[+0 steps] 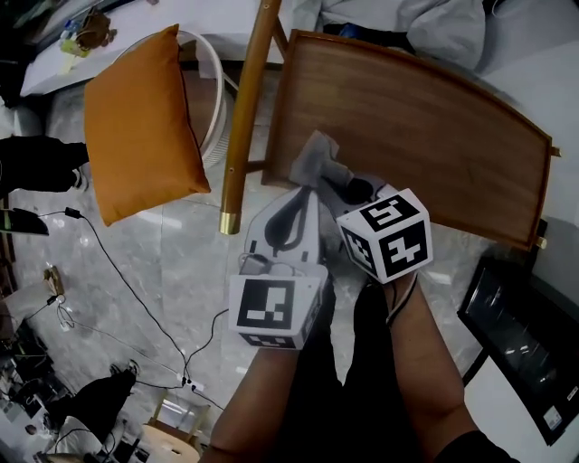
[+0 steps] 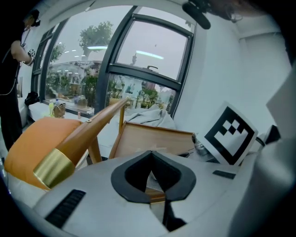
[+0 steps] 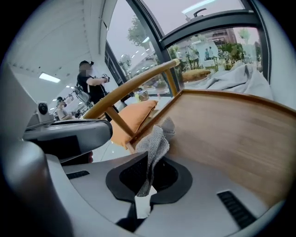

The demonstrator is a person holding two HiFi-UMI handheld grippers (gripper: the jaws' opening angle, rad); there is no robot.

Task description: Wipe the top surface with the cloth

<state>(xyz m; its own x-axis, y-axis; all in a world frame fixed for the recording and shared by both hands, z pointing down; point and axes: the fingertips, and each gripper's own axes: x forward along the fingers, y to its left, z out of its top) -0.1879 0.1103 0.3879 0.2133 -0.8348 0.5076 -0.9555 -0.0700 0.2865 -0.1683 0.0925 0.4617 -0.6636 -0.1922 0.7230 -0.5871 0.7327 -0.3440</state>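
So both grippers are parked side by side at the near left corner of the wooden tabletop (image 1: 425, 136), marker cubes facing up at the head camera. The right gripper (image 1: 336, 174) has its jaws clenched on the grey cloth (image 1: 317, 154). In the right gripper view you can see the mesh-like cloth (image 3: 157, 141) pinched right between the black pads of that gripper (image 3: 149, 159), with a crumpled tuft sticking out past the tips. The cloth sits over that near left corner, just inside the raised rim. Honestly can't tell if it's actually touching the wood or hanging just above it.

The left gripper (image 1: 303, 194) is just beside the right one, a bit off the tabletop's near left corner. Its own view shows the jaws of that gripper (image 2: 150, 153) pressed together with nothing between them.

Off the left edge there's a wooden chair rail (image 1: 244, 108) with a brass cap on the end. Beyond that, an orange cushion (image 1: 140, 122) sits over a marble-look floor (image 1: 154, 271). Some pale grey fabric (image 1: 407, 23) is bunched up at the tabletop's far edge.
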